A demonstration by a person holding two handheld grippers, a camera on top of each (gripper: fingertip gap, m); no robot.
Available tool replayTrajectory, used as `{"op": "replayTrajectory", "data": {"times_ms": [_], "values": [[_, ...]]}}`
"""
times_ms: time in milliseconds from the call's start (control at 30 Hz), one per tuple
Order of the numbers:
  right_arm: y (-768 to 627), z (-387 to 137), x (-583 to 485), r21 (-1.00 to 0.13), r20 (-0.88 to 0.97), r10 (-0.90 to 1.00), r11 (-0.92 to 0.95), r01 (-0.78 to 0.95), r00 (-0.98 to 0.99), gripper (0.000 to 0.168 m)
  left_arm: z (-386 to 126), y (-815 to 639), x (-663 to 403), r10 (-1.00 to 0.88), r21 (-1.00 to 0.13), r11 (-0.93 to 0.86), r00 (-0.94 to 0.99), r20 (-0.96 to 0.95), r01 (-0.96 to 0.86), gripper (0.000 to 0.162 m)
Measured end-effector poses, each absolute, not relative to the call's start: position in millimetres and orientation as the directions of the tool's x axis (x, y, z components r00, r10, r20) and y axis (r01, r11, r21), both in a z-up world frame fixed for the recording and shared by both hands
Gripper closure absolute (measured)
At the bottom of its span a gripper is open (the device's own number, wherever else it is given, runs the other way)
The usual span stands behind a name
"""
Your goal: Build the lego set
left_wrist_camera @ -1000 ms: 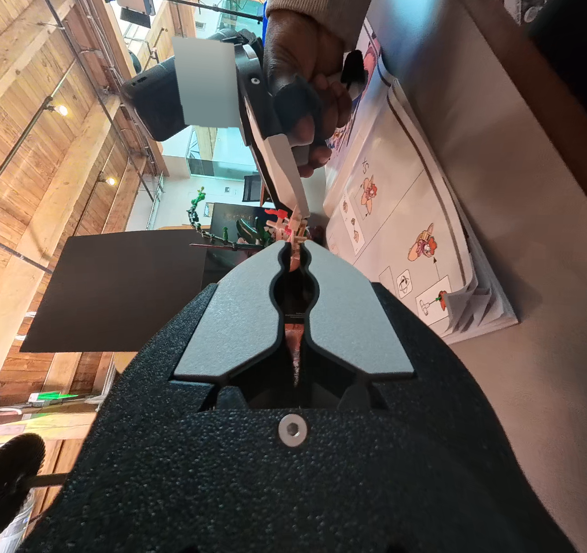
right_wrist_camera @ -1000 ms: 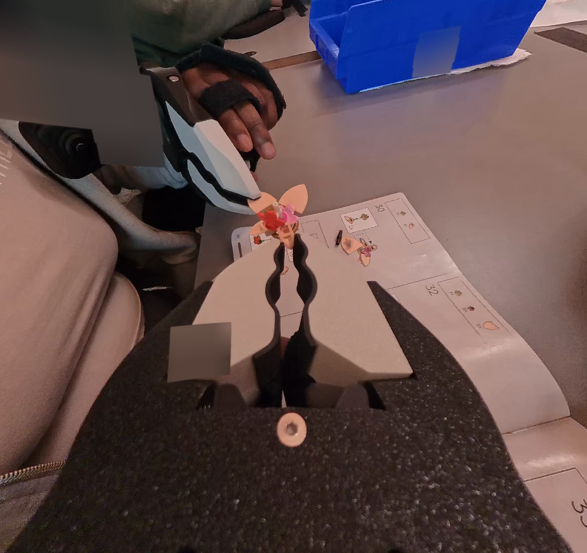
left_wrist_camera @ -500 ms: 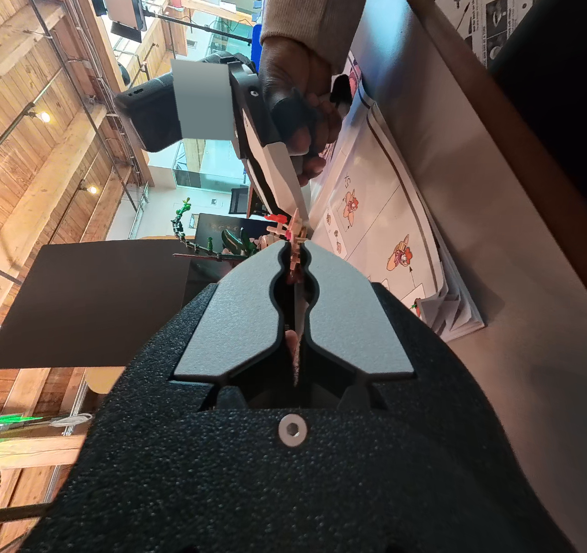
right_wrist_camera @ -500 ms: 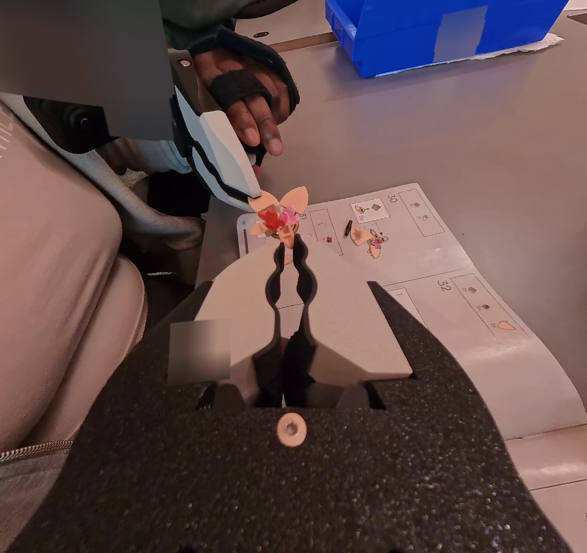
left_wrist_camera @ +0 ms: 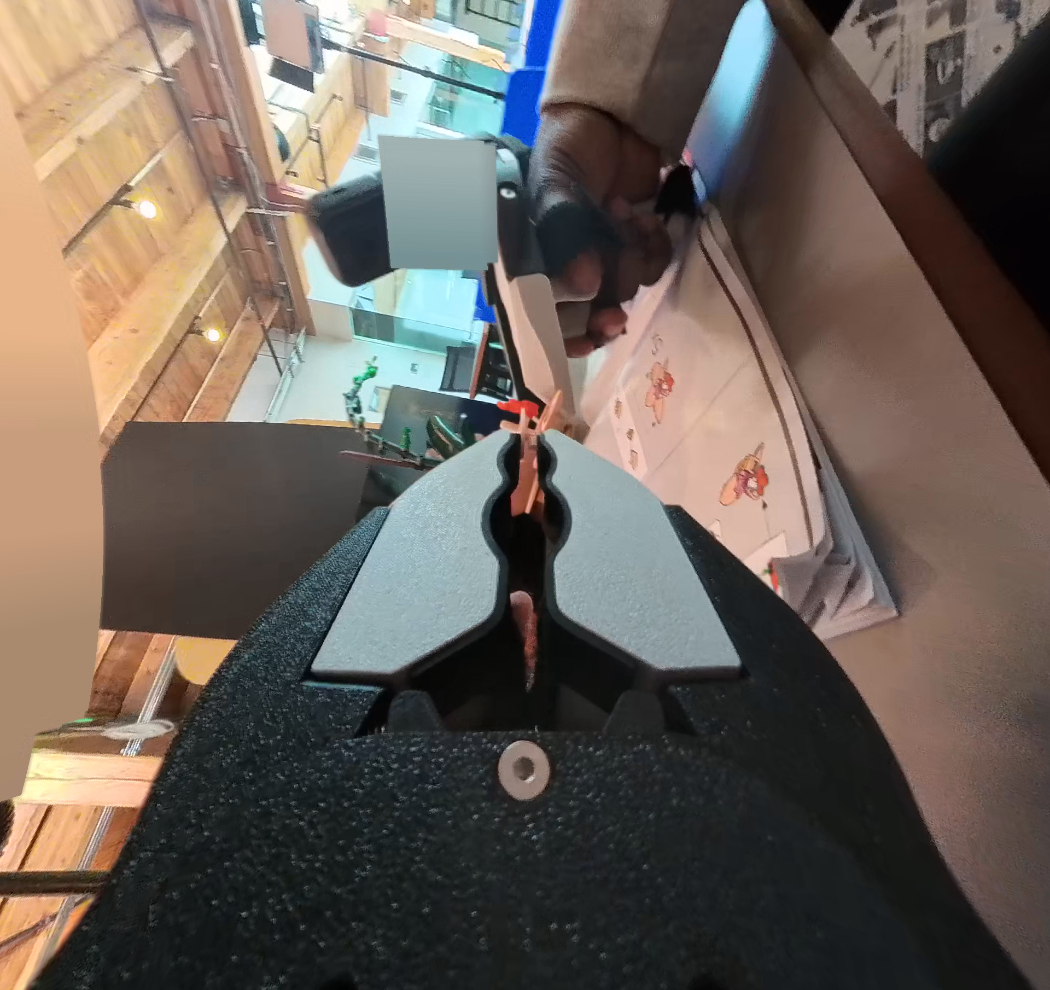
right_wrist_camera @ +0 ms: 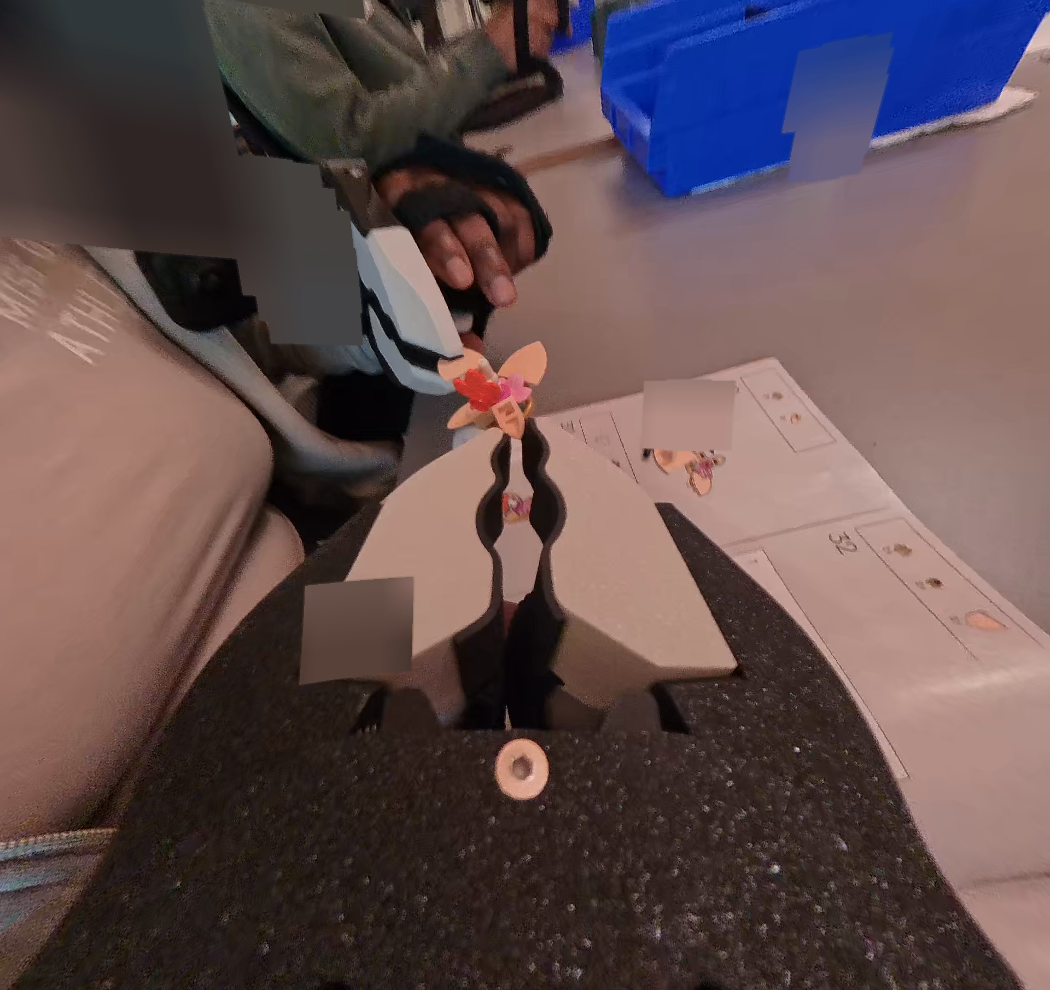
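A: Start close in. What are the tongs doing?

B: Both pairs look pinched nearly closed on the same small Lego flower (right_wrist_camera: 497, 394), held in the air above the open instruction booklet (right_wrist_camera: 807, 508). The left gripper (left_wrist_camera: 527, 440) clamps a peach petal edge-on between its tips. The right gripper (right_wrist_camera: 520, 434) nips the flower's lower end, where another peach petal points down.

A: So what could go wrong?

B: Two grips on one tiny build. If either hand twists or pulls, I'd judge a petal could pop off its stud. The red blossom (right_wrist_camera: 476, 390) and pink blossom (right_wrist_camera: 516, 387) on top look barely seated, so a squeeze might knock them loose too.

A: And if something drops?

B: It would likely land on the booklet, or bounce onto the grey table (right_wrist_camera: 738, 281), where small pieces are hard to recover with tongs. The frames are blurred, which suggests motion and adds risk.

A: Farther back?

B: A blue bin (right_wrist_camera: 710, 110), well apart and out of the way.
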State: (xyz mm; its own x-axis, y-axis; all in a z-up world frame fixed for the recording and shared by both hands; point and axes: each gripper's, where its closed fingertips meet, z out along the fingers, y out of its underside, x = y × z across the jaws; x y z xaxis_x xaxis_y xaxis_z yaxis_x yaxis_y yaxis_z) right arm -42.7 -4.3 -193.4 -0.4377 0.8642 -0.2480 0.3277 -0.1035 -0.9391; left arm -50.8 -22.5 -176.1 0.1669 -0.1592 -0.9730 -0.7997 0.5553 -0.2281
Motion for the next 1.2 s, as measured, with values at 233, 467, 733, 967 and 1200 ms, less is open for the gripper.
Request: {"op": "replayTrajectory", "data": {"times_ms": [233,467,733,967,1200], "values": [[-2,-176,-42,-0.945,-0.307,0.832,-0.208,0.253,-0.463,0.168,-166,-20,-55,-0.125,-0.27,0.545,0.242,-0.962,-0.793,0.157],[17,-232,-32,-0.824,-0.244,0.921,-0.032,0.565,-0.304,0.157,-212,-8,-75,-0.283,-0.271,0.413,0.16,-0.946,-0.869,0.157],[-10,-241,-41,-0.764,-0.147,0.913,0.14,0.63,-0.381,0.14,-200,-9,-93,-0.303,-0.457,0.353,0.362,-0.882,-0.817,0.157],[-7,-240,-54,-0.685,-0.126,0.851,0.297,0.665,-0.51,0.142,-201,-11,-87,-0.284,-0.431,0.369,0.342,-0.896,-0.823,0.157],[-13,-244,-66,-0.678,-0.282,0.764,0.27,0.683,-0.581,0.168,-193,-13,-93,-0.239,-0.434,0.375,0.367,-0.899,-0.819,0.157]]}}
